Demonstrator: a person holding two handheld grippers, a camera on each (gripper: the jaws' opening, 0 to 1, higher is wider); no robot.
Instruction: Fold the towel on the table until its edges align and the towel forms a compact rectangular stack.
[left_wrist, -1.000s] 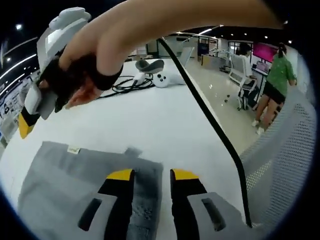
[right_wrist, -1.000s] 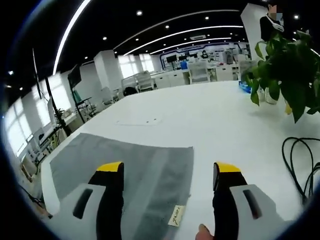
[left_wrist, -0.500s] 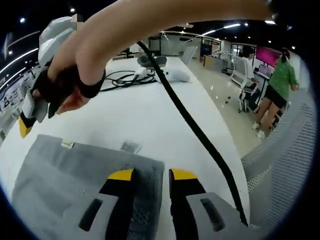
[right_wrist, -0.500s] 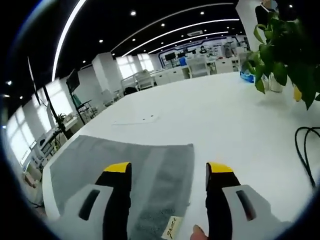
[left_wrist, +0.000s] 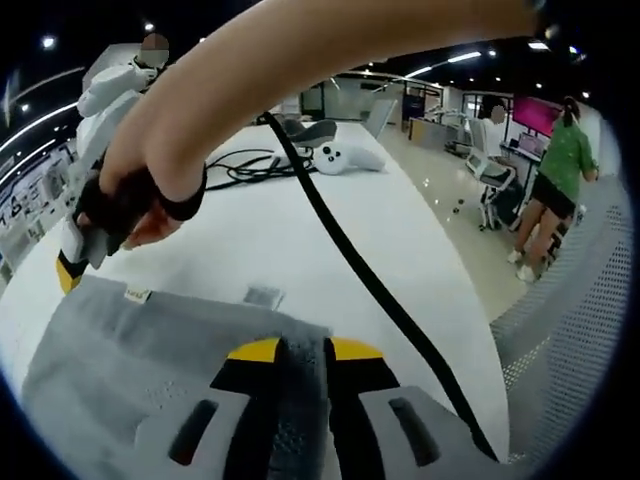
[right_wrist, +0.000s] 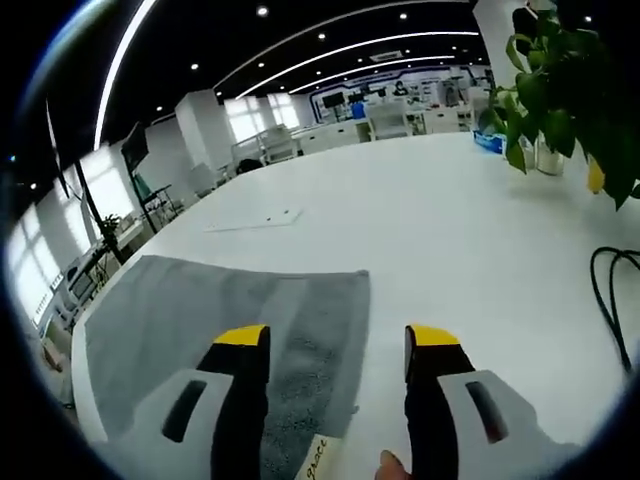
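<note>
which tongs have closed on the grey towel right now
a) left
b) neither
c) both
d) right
a: the left tongs pinch the grey towel near its corner with jaws almost together, while the right tongs stand wide open over the towel's edge.

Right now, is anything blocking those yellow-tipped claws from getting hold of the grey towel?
Nothing visible does. The left gripper has its jaws nearly shut on the towel's corner. The right gripper is open, straddling the towel's edge with bare table around. The black cable hangs beside the towel.
</note>
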